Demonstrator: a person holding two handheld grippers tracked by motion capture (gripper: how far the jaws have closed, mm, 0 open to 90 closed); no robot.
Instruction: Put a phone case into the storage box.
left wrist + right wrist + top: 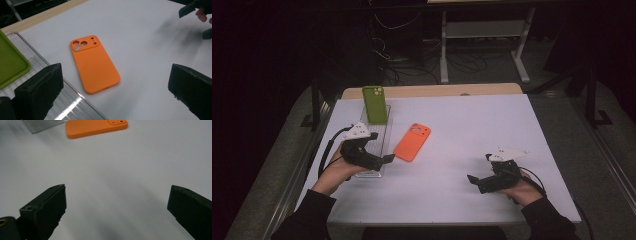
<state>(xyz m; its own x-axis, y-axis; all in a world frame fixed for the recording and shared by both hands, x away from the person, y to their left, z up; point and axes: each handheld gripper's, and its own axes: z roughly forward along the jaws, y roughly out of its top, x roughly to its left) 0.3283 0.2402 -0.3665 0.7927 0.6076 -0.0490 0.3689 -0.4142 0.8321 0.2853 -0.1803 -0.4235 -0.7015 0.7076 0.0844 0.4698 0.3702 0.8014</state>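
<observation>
The orange phone case (93,64) lies flat near the table's left edge, beside the clear rack (377,142); light, rubbery, best pinched across its long sides. Both the left gripper (388,159) and right gripper (471,179) gape empty

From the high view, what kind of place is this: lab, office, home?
Most likely a lab or data-collection bench. A white table stands in a dark room with loose cables on the floor behind it, and staged props: an orange phone case and a green phone case in a clear rack.
</observation>
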